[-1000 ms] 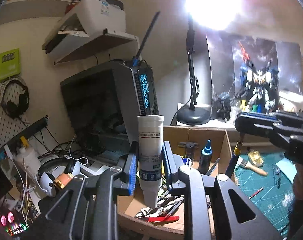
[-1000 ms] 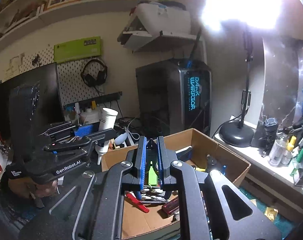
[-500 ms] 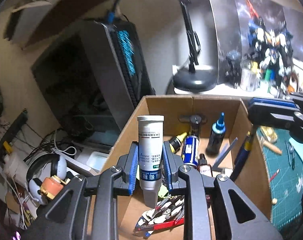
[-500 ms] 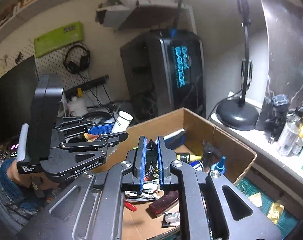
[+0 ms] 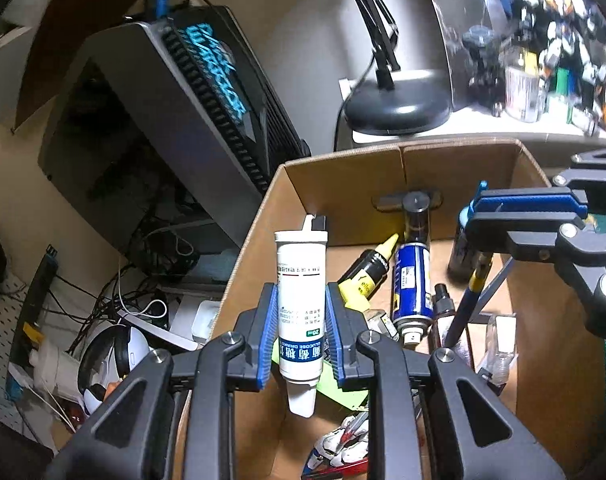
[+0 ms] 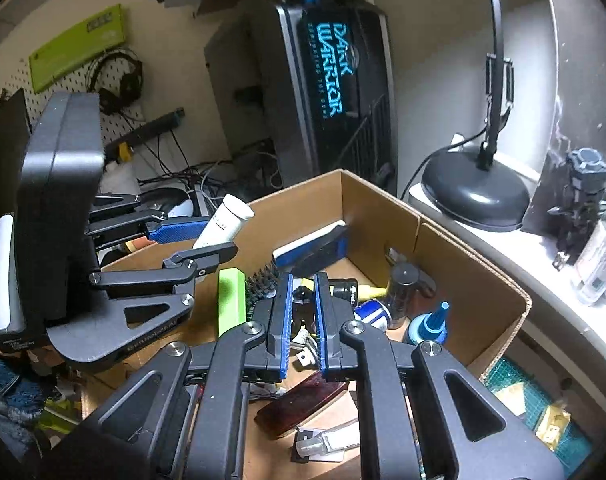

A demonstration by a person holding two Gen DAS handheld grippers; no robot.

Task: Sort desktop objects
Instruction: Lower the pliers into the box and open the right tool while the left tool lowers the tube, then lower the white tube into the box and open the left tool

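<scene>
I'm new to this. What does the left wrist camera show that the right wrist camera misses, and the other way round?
Only the left wrist view shows the white tube's printed label, squeezed between the left hand-held gripper's blue pads, and white headphones beside the box. Only the right wrist view shows a green block and a dark red case in the box, plus black headphones on the pegboard. Both share the cardboard box, the blue spray can, the lamp base and the computer tower.

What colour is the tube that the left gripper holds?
The tube is white, with a dark blue band on its label. The left wrist view shows it best.
</scene>
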